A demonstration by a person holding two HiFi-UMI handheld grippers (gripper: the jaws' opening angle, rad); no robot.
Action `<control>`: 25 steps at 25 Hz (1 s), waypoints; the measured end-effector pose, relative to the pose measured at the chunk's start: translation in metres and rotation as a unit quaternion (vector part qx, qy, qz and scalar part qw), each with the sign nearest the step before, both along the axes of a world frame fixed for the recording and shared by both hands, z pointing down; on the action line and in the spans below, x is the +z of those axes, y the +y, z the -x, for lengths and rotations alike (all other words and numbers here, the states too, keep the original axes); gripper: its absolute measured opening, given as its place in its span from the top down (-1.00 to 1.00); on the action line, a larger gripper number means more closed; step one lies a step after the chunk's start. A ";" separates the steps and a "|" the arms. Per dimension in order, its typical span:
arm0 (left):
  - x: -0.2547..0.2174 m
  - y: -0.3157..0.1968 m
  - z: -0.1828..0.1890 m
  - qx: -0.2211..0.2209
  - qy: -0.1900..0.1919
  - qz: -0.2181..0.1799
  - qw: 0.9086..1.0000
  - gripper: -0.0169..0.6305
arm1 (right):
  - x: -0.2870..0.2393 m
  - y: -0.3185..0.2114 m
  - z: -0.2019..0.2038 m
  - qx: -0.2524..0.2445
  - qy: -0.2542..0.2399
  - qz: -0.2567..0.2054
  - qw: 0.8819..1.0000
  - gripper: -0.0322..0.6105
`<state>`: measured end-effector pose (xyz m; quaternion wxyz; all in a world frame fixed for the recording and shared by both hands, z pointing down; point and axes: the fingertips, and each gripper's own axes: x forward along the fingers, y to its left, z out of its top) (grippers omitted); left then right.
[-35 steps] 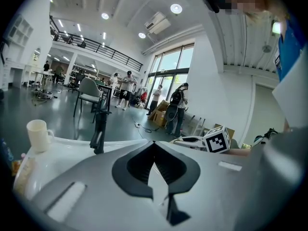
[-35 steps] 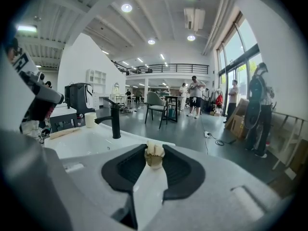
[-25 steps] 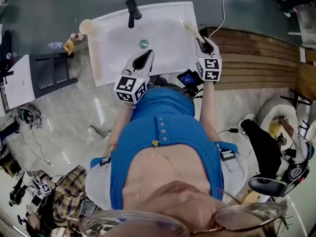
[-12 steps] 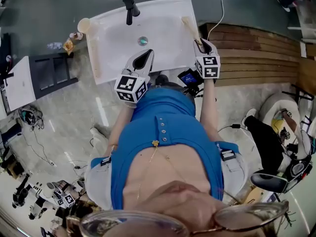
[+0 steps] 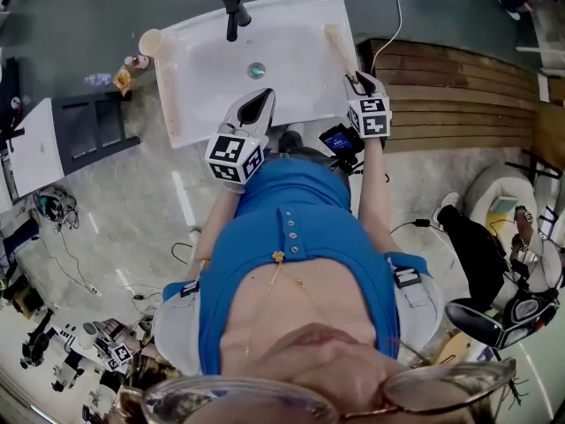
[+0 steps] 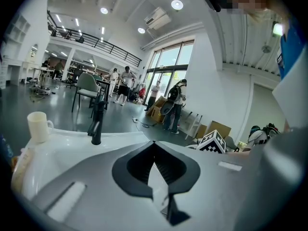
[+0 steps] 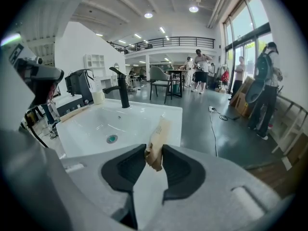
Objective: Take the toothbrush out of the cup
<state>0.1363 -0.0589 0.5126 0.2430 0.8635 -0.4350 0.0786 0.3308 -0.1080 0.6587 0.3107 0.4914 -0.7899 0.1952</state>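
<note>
In a large hall with a glossy grey floor stands one white sink (image 5: 291,51) with one black tap (image 5: 233,13) and one cream cup (image 5: 152,44) at its back-left corner. The one toothbrush (image 7: 157,141), tan and paper-wrapped, extends over the sink's right rim, clamped in the right gripper (image 7: 154,153); the left gripper (image 6: 154,147) has its jaws together, empty.

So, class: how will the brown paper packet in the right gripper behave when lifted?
Probably light: the paper packet is slim. Likely stiff, since it runs straight out from the right gripper. Held by one creased end, it may pivot or slip.
</note>
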 end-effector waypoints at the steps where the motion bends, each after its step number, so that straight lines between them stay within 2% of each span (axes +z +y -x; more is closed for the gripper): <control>1: 0.000 0.001 -0.001 0.000 0.000 0.001 1.000 0.94 | 0.002 0.001 0.000 -0.001 0.003 0.003 1.000 0.58; 8: 0.001 0.005 -0.004 0.004 -0.004 0.009 1.000 0.94 | 0.019 0.009 -0.004 -0.006 0.033 0.032 0.999 0.58; 20: 0.000 0.005 -0.004 0.003 -0.008 0.018 1.000 0.94 | 0.041 0.019 -0.012 0.011 0.059 0.088 0.994 0.54; 25: 0.000 0.004 -0.003 0.002 -0.009 0.017 1.000 0.94 | 0.044 0.020 -0.012 0.010 0.062 0.096 0.993 0.49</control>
